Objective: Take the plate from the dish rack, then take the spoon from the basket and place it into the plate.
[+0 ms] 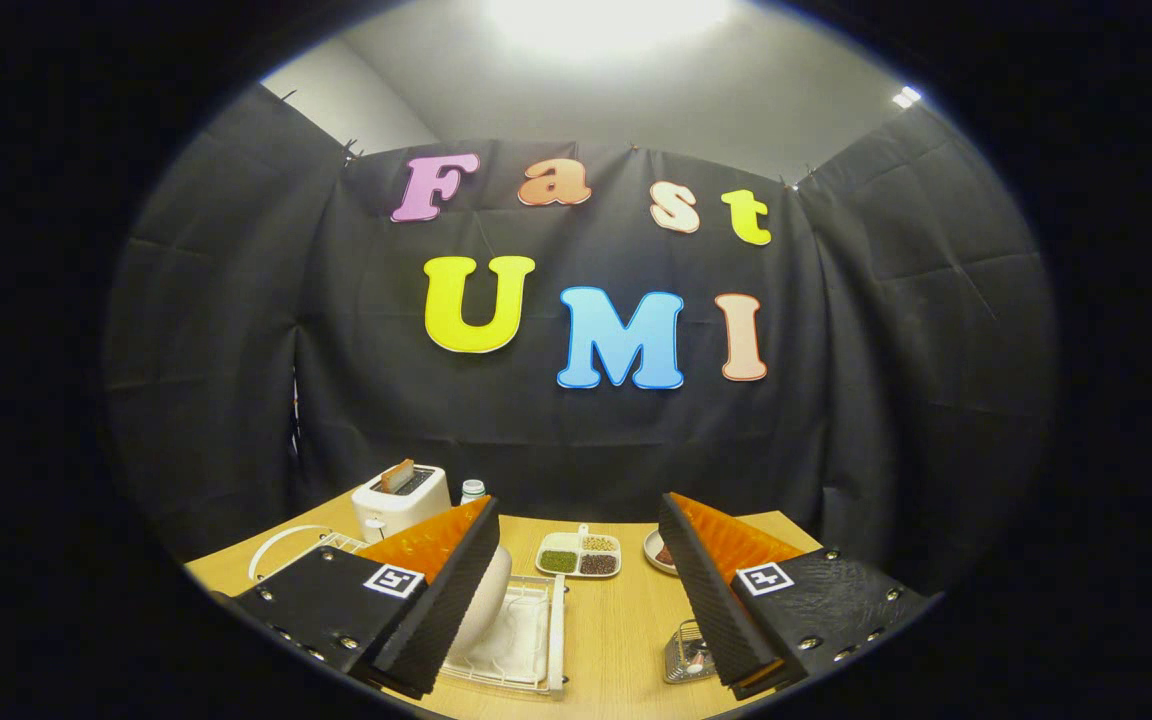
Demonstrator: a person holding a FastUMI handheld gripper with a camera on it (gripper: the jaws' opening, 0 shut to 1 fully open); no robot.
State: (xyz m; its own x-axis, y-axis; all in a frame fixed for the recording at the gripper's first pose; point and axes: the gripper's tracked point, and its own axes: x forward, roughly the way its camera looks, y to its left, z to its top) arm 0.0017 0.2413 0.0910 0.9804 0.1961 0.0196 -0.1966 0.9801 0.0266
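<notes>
While hand-held gripper gapes, plate stands racked beside left finger

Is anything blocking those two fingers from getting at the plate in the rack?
Nothing visible does. The gripper is open above the table, and the plate stands upright in the dish rack beside one finger, partly hidden behind it.

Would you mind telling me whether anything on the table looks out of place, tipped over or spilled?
Nothing stands out. The plate stands in the dish rack, the toaster is upright, the sectioned tray holds its contents unspilled, and the open gripper hangs above the table.
</notes>
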